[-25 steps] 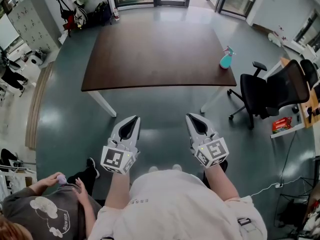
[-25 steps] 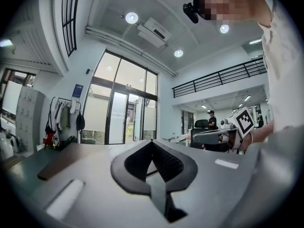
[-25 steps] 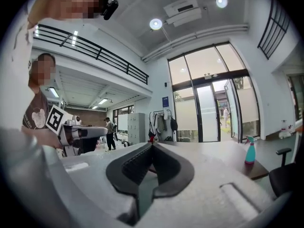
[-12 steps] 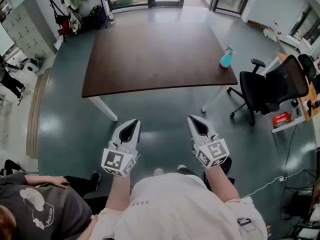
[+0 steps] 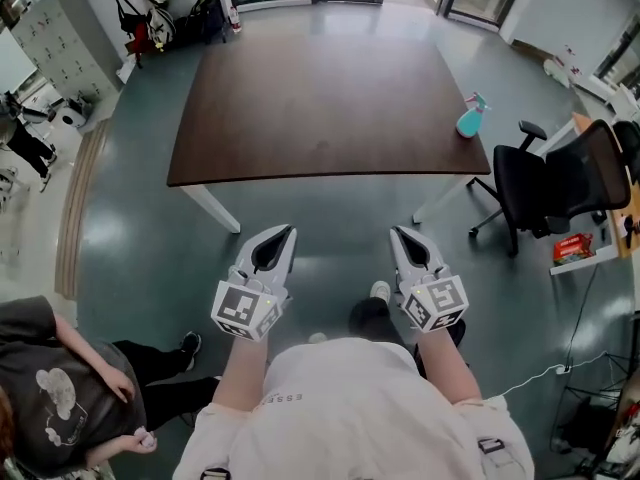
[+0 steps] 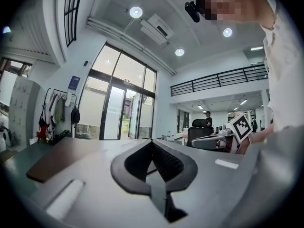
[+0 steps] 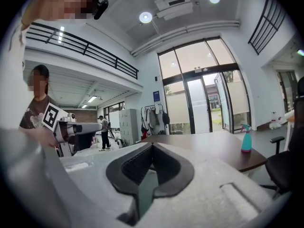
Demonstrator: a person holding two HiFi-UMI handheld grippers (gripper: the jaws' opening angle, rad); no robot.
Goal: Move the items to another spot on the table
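Head view, teal spray bottle (image 5: 470, 119) upright, near right edge of table (image 5: 320, 108)

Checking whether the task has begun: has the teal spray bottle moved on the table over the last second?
No. The spray bottle still stands at the right edge of the table, just behind its near right corner. Only the camera's framing has shifted.

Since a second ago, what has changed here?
The person has stepped toward the table, one shoe now forward; the bystander at lower left has shifted aside. Nothing taken or released: left claw and right claw stay shut and empty; the spray bottle stays at the table's right corner.
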